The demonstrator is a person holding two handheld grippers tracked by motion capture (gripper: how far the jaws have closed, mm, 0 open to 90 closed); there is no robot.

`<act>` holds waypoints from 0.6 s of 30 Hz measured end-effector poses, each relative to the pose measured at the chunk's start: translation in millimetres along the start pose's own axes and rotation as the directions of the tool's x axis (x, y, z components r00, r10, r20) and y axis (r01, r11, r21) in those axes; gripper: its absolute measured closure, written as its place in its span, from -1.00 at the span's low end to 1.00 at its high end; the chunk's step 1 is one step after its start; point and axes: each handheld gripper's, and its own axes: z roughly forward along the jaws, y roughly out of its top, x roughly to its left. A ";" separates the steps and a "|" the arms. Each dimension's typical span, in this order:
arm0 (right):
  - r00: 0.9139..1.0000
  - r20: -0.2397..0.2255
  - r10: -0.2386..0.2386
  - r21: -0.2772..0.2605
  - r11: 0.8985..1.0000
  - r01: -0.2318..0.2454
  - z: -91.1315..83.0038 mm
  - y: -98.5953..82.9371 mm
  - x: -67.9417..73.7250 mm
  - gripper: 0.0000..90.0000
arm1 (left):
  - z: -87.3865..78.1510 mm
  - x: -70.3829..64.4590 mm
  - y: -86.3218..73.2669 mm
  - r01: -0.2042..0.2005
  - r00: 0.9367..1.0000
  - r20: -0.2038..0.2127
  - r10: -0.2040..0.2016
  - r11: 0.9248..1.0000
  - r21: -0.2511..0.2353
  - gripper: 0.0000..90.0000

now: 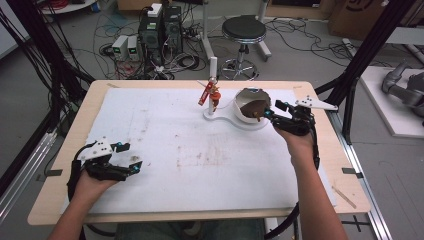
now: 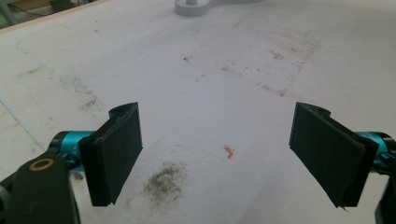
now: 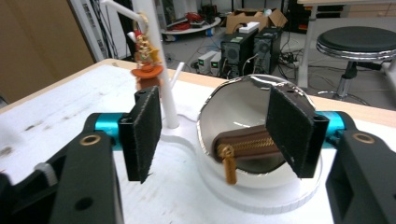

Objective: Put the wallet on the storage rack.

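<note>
The right gripper [image 3: 212,133] is held with its jaws spread apart just in front of the round white bowl with a shiny rim [image 3: 210,116], where a brown zipped pouch with a gold pull tab [image 3: 247,144] is lying, partly hidden behind one black jaw pad. The left gripper [image 2: 215,154] is also seen spread wide above the stained white table cover [image 2: 210,70], well apart from the bowl. A small red and gold ornament [image 1: 214,94] is hung on the white stand [image 1: 213,67] beside the bowl, but its details are hard to make out.

Brown zippered pouch [image 3: 250,142] in tilted white bowl [image 3: 219,109], pull dangling.
</note>
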 end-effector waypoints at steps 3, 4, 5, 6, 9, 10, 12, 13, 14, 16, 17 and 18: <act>1.000 -0.013 0.003 -0.010 1.000 -0.003 -7.2 -7.6 4.3 -0.25 | 5.1 -0.5 2.7 -0.006 1.000 0.010 0.006 1.000 -0.001 -0.62; 1.000 -0.019 0.003 -0.015 1.000 -0.004 -10.0 -11.8 6.0 -0.26 | 7.1 -0.8 3.8 -0.008 1.000 0.015 0.009 1.000 -0.003 -0.62; 1.000 -0.025 0.004 -0.016 1.000 -0.004 -12.0 -15.2 7.3 -0.28 | 9.2 -1.2 4.9 -0.008 1.000 0.020 0.008 1.000 -0.004 -0.62; 1.000 -0.027 0.003 -0.014 1.000 -0.004 -13.7 -18.6 8.8 -0.29 | 11.5 -1.5 6.1 -0.009 1.000 0.025 0.009 1.000 -0.007 -0.62; 0.999 -0.042 -0.006 -0.011 1.000 0.006 -17.9 -28.7 13.9 -0.31 | 17.5 -3.0 9.5 -0.014 0.999 0.036 0.014 1.000 -0.010 -0.62; 0.999 -0.045 -0.005 -0.009 1.000 0.004 -19.1 -32.1 15.9 -0.31 | 19.0 -3.1 10.4 -0.018 0.999 0.039 0.019 1.000 -0.011 -0.62; 0.999 -0.053 -0.010 -0.008 1.000 0.009 -21.3 -39.0 19.3 -0.33 | 21.6 -4.2 11.3 -0.018 0.999 0.044 0.018 1.000 -0.014 -0.62; 0.998 -0.058 -0.009 -0.005 1.000 0.009 -22.4 -42.6 21.1 -0.33 | 22.5 -4.3 11.7 -0.021 0.999 0.047 0.021 1.000 -0.016 -0.62; 0.998 -0.062 -0.011 -0.003 1.000 0.011 -23.1 -46.1 22.5 -0.34 | 23.3 -5.0 11.9 -0.015 0.999 0.048 0.016 1.000 -0.019 -0.62; 0.997 -0.073 -0.007 0.005 1.000 0.008 -24.4 -52.6 25.1 -0.36 | 23.9 -4.8 12.1 -0.016 0.999 0.050 0.017 1.000 -0.021 -0.62; 0.997 -0.076 -0.009 0.006 1.000 0.009 -24.8 -55.5 26.1 -0.36 | 23.9 -4.9 12.1 -0.016 0.999 0.051 0.017 1.000 -0.021 -0.62; 0.996 -0.084 -0.006 0.009 1.000 0.006 -25.3 -58.0 27.4 -0.37 | 23.6 -4.9 12.2 -0.017 0.998 0.052 0.018 1.000 -0.020 -0.62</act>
